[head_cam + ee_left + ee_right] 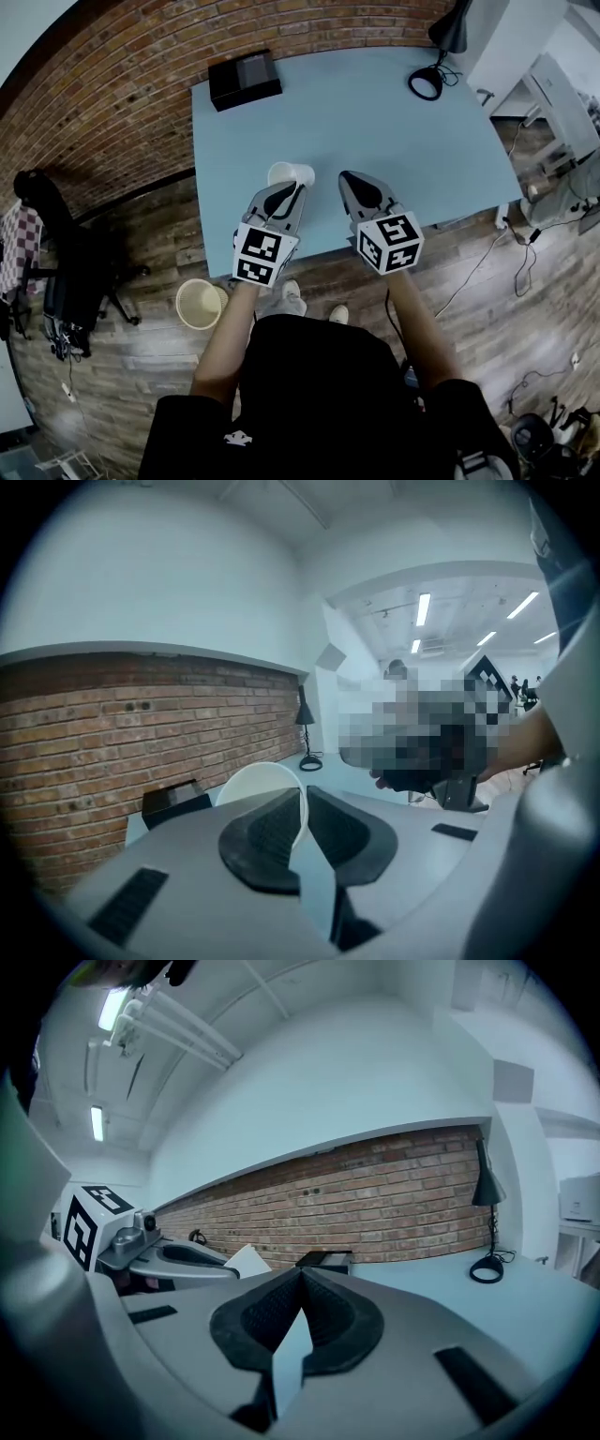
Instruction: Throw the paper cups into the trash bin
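Note:
A white paper cup (292, 174) is over the near part of the light blue table (375, 112), tipped with its mouth toward the left. My left gripper (297, 188) is shut on its wall. In the left gripper view the cup's thin rim (259, 784) is pinched between the two dark pads (267, 834). My right gripper (345, 177) hangs just to the right of the cup, shut with nothing in it (301, 1277). Its view also shows the cup (246, 1259) at the left. The round tan trash bin (200, 303) stands on the wooden floor, left of the table's near corner.
A black box (244, 79) lies at the table's far left corner. A black desk lamp (433, 56) stands at the far right. A brick wall (112, 84) runs behind the table. A black chair (66, 272) stands left of the bin, and cables (497, 253) lie on the floor at the right.

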`<state>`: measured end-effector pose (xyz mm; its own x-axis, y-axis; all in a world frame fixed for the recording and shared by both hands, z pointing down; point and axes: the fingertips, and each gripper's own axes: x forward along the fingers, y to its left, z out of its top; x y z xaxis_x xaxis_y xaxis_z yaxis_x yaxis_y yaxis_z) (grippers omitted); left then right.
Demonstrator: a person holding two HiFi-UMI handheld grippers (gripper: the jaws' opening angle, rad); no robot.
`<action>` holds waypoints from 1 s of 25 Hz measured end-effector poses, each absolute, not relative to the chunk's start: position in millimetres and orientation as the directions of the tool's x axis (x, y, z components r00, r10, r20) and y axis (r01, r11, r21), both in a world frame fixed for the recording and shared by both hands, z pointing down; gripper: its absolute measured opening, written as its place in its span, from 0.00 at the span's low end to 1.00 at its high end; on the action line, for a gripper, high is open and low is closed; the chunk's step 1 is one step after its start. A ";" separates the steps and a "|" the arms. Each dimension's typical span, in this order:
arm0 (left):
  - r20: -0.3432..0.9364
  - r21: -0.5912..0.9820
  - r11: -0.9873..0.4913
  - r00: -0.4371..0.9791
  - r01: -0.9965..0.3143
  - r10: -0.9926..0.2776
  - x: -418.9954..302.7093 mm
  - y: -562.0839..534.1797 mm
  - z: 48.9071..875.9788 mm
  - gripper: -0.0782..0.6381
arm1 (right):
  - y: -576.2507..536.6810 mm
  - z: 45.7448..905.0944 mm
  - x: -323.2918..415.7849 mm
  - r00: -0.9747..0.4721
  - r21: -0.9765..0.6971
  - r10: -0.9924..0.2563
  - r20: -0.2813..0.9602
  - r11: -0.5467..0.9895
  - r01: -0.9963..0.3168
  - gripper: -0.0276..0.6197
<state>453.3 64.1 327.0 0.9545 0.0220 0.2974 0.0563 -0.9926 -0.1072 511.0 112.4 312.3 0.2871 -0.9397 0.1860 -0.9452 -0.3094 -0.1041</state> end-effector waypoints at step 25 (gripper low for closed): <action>0.270 -0.101 -0.974 0.937 -0.202 -0.223 372.0 95.6 317.7 0.15 | 113.0 308.6 423.6 -0.040 -0.121 -0.984 0.174 0.019 -0.993 0.05</action>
<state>372.0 95.6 317.7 0.9367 -0.2227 0.2703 -0.2025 -0.9741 -0.1007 423.6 113.0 308.6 -0.0399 -0.9840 0.1738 -0.9925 0.0189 -0.1207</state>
